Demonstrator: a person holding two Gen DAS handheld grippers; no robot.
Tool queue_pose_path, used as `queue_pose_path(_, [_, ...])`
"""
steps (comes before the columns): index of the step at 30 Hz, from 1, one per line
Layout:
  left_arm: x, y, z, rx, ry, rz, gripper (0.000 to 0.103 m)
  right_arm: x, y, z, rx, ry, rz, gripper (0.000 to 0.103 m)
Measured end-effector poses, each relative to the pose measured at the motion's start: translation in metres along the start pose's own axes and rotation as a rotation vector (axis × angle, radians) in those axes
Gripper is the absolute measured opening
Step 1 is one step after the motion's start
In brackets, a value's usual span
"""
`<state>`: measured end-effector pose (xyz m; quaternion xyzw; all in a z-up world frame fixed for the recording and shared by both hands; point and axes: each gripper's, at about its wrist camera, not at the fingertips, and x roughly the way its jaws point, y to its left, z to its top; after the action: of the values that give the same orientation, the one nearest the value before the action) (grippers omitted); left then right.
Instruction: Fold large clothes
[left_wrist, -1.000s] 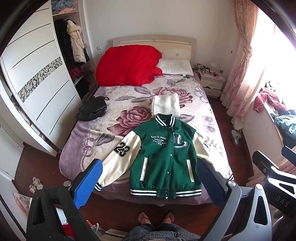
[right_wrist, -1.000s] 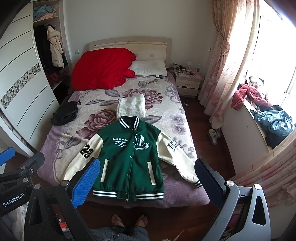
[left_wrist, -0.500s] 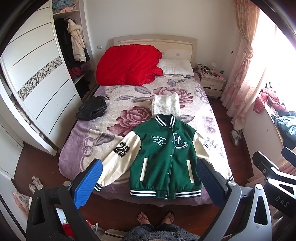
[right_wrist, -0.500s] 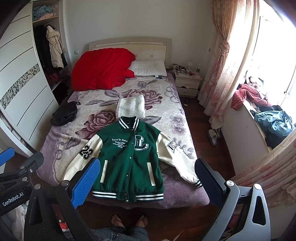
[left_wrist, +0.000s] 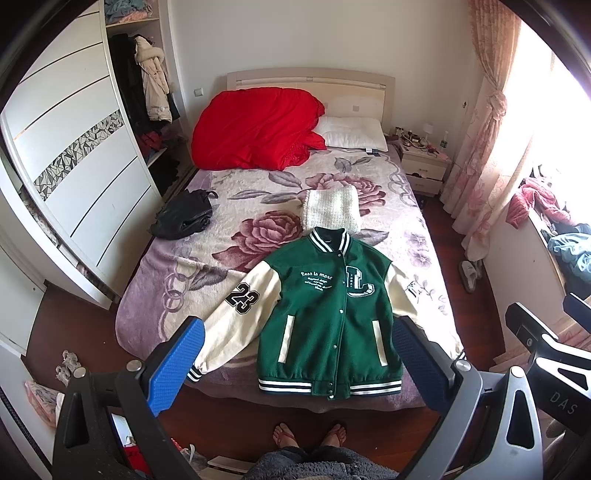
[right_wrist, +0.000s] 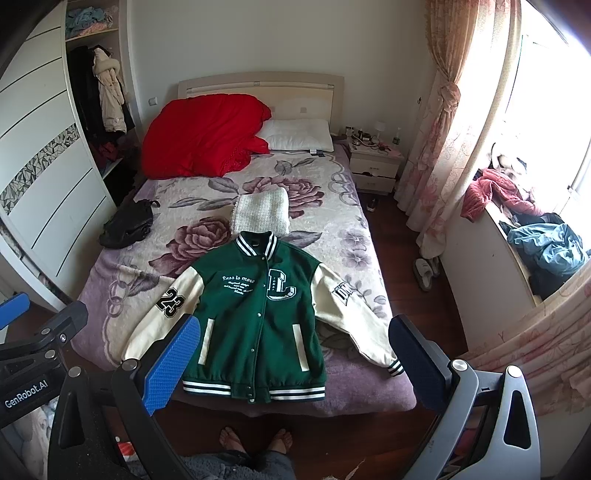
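Observation:
A green varsity jacket (left_wrist: 328, 317) (right_wrist: 255, 314) with cream sleeves lies spread flat, front up and buttoned, at the foot of the bed. Its sleeves angle outward, the one on the left carrying a "23" patch. A folded white knit garment (left_wrist: 331, 213) (right_wrist: 263, 213) sits just beyond the collar. My left gripper (left_wrist: 295, 350) is held open high above the bed's foot, nothing between its blue fingers (left_wrist: 173, 365). The right gripper (right_wrist: 293, 350) is also open and empty, at a similar height. Each gripper shows at the edge of the other's view.
A red duvet (left_wrist: 255, 129) and a white pillow (left_wrist: 351, 134) lie at the headboard. A black bag (left_wrist: 183, 219) rests on the bed's left side. A white wardrobe (left_wrist: 74, 166) stands left, a nightstand (left_wrist: 424, 166) and curtains right. A person's bare feet (left_wrist: 308, 435) stand on the wooden floor.
Both views have shifted only slightly; the jacket and both open grippers stay as they were.

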<state>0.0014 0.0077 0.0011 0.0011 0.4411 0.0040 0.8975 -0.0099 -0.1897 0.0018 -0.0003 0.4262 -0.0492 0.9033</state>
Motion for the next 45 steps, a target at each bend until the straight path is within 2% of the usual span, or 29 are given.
queue_pose_path(26, [0.002, 0.003, 0.014, -0.004, -0.005, 0.0, 0.103, 0.008, 0.01, 0.013, -0.007, -0.012, -0.005, 0.103])
queue_pose_path(31, [0.014, 0.008, 0.022, 0.002, -0.004, 0.001, 0.103, 0.012, 0.009, 0.011, 0.006, 0.001, 0.003, 0.103])
queue_pose_path(36, [0.051, 0.018, 0.031, -0.012, -0.09, 0.02, 0.103, 0.05, -0.007, 0.01, 0.11, 0.054, 0.011, 0.103])
queue_pose_path(37, [0.07, 0.018, 0.034, 0.003, -0.096, 0.019, 0.103, 0.06, -0.014, 0.008, 0.14, 0.061, 0.008, 0.103])
queue_pose_path(39, [0.1, 0.014, 0.035, 0.032, -0.092, 0.025, 0.103, 0.095, -0.042, -0.002, 0.234, 0.111, -0.019, 0.103])
queue_pose_path(42, [0.148, 0.004, 0.032, 0.057, -0.045, 0.016, 0.103, 0.148, -0.098, -0.031, 0.409, 0.177, -0.065, 0.102])
queue_pose_path(43, [0.176, -0.004, 0.031, 0.07, 0.003, 0.033, 0.103, 0.162, -0.112, -0.039, 0.455, 0.189, -0.059, 0.1])
queue_pose_path(45, [0.208, -0.015, 0.026, 0.08, 0.057, 0.018, 0.103, 0.206, -0.161, -0.074, 0.609, 0.255, -0.054, 0.073])
